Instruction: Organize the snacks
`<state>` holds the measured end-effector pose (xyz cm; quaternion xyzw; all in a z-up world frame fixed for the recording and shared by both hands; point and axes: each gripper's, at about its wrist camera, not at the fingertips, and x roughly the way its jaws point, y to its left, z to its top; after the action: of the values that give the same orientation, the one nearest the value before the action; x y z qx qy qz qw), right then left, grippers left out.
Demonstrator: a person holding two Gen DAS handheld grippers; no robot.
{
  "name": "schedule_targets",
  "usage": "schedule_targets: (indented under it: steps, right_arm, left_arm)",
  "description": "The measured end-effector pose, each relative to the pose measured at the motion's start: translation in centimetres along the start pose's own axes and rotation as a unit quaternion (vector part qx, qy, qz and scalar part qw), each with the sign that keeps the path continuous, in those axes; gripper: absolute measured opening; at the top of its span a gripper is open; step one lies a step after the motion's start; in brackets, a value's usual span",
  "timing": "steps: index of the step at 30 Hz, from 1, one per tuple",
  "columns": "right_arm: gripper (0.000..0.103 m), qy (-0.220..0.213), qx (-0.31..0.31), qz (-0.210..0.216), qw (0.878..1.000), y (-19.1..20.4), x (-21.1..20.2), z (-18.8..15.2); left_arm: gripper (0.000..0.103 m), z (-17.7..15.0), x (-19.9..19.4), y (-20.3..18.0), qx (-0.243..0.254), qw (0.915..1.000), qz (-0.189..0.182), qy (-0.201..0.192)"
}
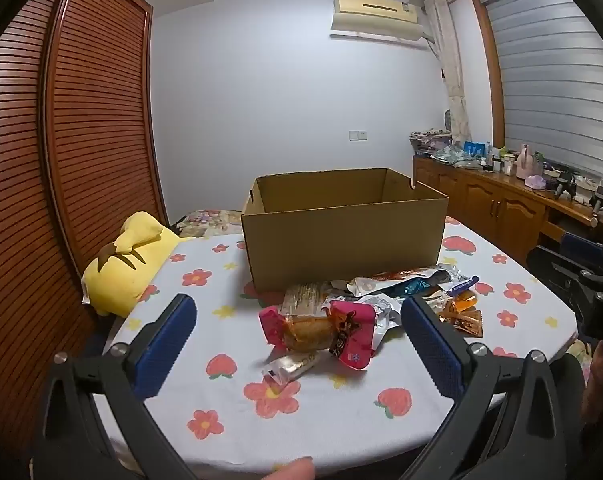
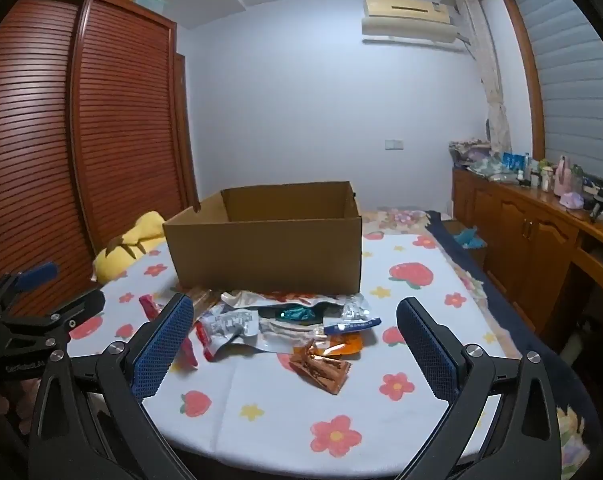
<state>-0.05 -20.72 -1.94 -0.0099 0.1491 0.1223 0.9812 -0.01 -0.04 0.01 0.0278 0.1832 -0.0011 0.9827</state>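
Observation:
An open cardboard box [image 1: 341, 236] stands on the flowered table; it also shows in the right wrist view [image 2: 267, 252]. A pile of snack packets lies in front of it: a pink-wrapped cake [image 1: 321, 330], a small clear packet [image 1: 289, 366], silver bags [image 2: 293, 312] and a copper-coloured packet [image 2: 321, 366]. My left gripper [image 1: 297, 332] is open and empty, its fingers either side of the pink cake, above the table. My right gripper [image 2: 293, 336] is open and empty over the silver and copper packets.
A yellow plush pillow [image 1: 125, 268] lies at the table's left edge by a slatted wooden wardrobe [image 1: 81, 140]. A wooden sideboard [image 2: 541, 232] with bottles runs along the right wall. The tablecloth [image 2: 301, 412] reaches the near edge.

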Motion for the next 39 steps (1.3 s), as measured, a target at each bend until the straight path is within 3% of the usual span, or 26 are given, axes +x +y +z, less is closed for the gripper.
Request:
schedule_targets:
  steps: [39]
  right_arm:
    - [0.103, 0.007, 0.003, -0.003, 1.000, -0.4, -0.3, -0.5]
  left_arm:
    - [0.103, -0.4, -0.3, 0.3, -0.006, 1.0000, 0.000, 0.000]
